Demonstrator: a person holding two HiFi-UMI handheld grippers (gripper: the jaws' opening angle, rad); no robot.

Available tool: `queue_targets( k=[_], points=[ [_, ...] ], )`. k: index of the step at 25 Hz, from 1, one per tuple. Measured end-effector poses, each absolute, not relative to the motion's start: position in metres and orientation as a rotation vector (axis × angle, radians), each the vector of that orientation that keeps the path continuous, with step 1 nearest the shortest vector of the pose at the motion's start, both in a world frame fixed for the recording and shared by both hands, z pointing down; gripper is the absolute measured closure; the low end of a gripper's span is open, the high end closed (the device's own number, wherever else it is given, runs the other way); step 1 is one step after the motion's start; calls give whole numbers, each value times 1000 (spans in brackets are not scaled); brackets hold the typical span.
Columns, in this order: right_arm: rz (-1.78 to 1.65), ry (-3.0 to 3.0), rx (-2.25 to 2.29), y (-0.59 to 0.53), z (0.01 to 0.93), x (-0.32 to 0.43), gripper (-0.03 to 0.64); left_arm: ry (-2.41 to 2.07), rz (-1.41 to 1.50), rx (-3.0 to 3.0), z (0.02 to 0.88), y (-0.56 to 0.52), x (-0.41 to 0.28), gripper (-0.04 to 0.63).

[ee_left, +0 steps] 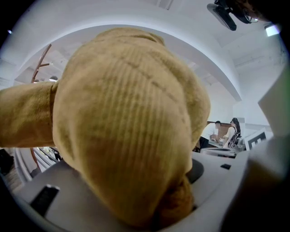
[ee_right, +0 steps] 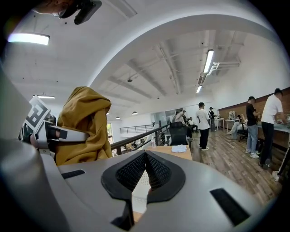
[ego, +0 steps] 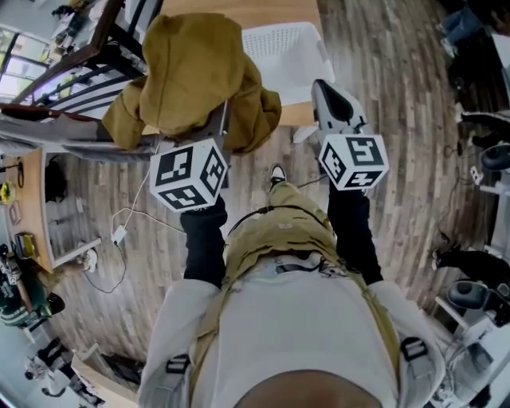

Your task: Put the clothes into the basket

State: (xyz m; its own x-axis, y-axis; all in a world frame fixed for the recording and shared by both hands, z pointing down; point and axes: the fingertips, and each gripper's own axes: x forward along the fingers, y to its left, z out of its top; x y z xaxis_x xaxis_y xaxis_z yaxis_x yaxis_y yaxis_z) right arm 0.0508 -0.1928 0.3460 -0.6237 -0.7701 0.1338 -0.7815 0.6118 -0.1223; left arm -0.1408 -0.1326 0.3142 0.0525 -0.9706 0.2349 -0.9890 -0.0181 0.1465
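Observation:
A mustard-yellow hooded garment (ego: 191,72) hangs bunched from my left gripper (ego: 209,131), which is shut on it. In the left gripper view the garment (ee_left: 131,131) fills most of the picture and hides the jaws. The right gripper view shows it (ee_right: 84,122) draped over the left gripper (ee_right: 59,133). A white perforated basket (ego: 287,48) stands just beyond both grippers, right of the garment. My right gripper (ego: 331,89) is beside the basket's near right corner; its pads (ee_right: 156,170) meet at the tips with nothing between them, and the basket (ee_right: 141,183) shows through the gap below.
A light wooden table (ego: 263,12) lies behind the basket, with a folded white cloth (ee_right: 179,148) on it. A dark railing (ego: 72,72) runs at the left. A white cable (ego: 119,231) trails on the wood floor. An office chair (ee_right: 177,133) and several people (ee_right: 201,124) stand farther off.

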Motion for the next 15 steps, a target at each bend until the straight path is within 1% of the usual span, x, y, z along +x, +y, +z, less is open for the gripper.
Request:
queue_targets(
  k=[9, 15],
  points=[
    [313, -2751, 1278, -255, 355, 47, 595, -1961, 141, 2054, 320, -194, -129, 314],
    [363, -2732, 1287, -267, 369, 48, 595, -1940, 183, 2059, 329, -213, -128, 314]
  ],
)
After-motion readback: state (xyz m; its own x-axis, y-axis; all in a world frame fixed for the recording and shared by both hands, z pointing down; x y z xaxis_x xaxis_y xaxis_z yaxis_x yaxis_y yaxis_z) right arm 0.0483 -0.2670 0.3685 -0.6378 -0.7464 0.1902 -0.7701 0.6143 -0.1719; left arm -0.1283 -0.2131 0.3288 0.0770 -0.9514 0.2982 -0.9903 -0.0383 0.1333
